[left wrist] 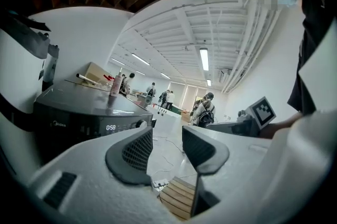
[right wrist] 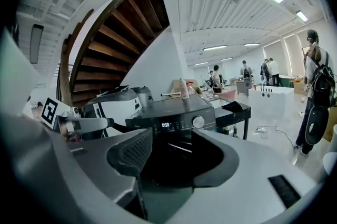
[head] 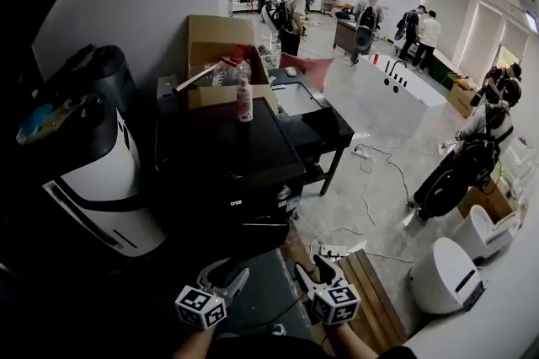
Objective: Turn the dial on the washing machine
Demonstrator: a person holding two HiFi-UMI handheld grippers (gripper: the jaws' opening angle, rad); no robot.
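The black washing machine stands in front of me, with a lit display on its front panel and a round silver dial to the right of it. Both grippers hang low, short of the machine and touching nothing. My left gripper is open and empty; its view has the dial just left of the left pad. My right gripper is also open with nothing between the pads. In its view the dial sits straight ahead above the jaws, beside the display.
A pink bottle and a cardboard box sit on the machine's top. A white and black appliance stands to its left, a low black table behind right. A power strip with cables and wooden slats lie on the floor. People stand further back.
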